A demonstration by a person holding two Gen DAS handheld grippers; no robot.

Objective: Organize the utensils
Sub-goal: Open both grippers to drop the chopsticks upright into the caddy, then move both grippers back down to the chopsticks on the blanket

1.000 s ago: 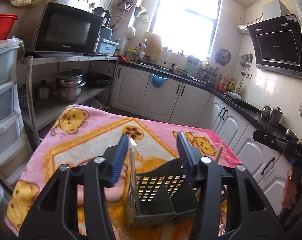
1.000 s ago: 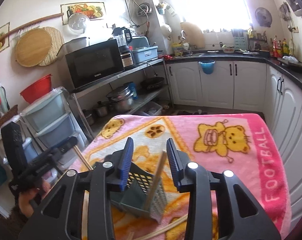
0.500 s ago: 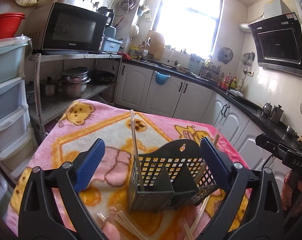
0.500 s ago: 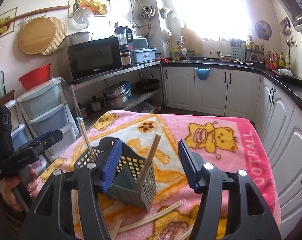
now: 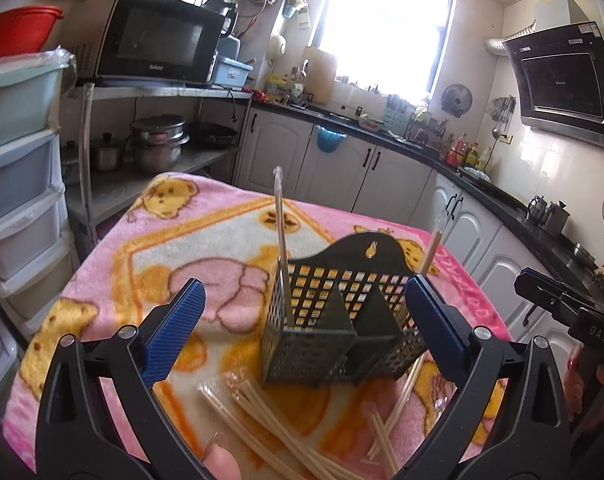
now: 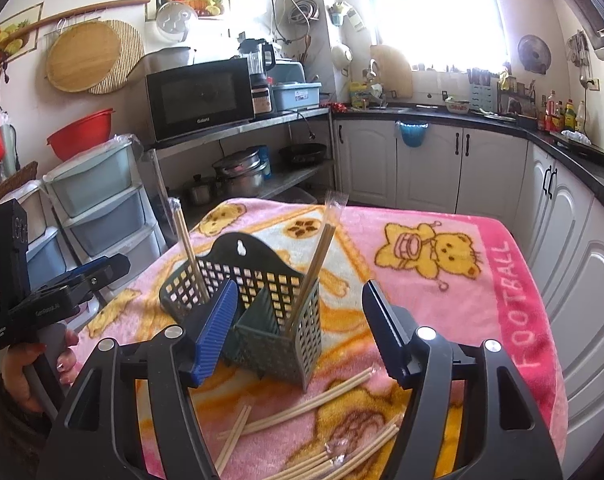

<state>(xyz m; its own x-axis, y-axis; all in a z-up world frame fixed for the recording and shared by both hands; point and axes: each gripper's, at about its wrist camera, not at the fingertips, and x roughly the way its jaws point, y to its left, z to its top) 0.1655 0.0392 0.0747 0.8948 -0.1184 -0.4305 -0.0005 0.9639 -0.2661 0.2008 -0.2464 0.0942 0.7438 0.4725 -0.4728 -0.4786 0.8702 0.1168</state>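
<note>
Fingers of both grippers (image 5: 302, 320) (image 6: 297, 334) just spread, empty, flanking the caddy (image 5: 334, 320).

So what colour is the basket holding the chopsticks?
The basket is dark green, clearest in the right wrist view.

Both wrist cameras look forward and slightly down, close over the utensil basket (image 5: 334, 312) (image 6: 253, 300): the left from its left front, the right from its right front, sharing it.
</note>
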